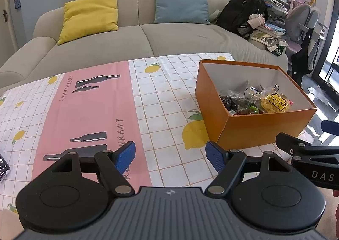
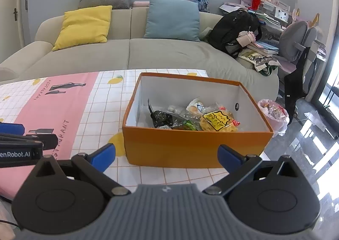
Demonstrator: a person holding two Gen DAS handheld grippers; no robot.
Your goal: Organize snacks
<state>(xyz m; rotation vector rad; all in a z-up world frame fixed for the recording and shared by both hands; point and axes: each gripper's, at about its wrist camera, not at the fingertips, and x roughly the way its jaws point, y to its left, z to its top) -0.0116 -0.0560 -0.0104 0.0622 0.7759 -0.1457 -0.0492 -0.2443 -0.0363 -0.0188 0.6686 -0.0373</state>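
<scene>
Both grippers hang above a table with their blue-padded jaws spread wide and nothing between them. From its own camera, the left gripper [image 1: 170,156] tilts downward over the tablecloth [image 1: 89,113], a white grid printed with lemons and a pink panel bearing black bottle shapes. The right gripper [image 2: 166,156] tilts down too, directly in front of the near wall of an orange cardboard box [image 2: 190,146], which fills the space beyond its fingertips.

That box sits on the right part of the table, near the edge, open at the top with white inner walls. The snacks [image 2: 190,118] lie in a loose pile on its floor: a clear bag of yellow crisps with a yellow label [image 2: 216,122], a dark packet [image 2: 160,118], and a green-wrapped one [image 2: 187,124].

In the left camera's view the right gripper's black arm enters from the right edge, just beside the box's near corner. Behind the table stands a beige sofa [image 1: 148,36] holding 1 yellow cushion [image 1: 90,15], 1 blue cushion [image 1: 181,2] and a black backpack [image 1: 241,13].
</scene>
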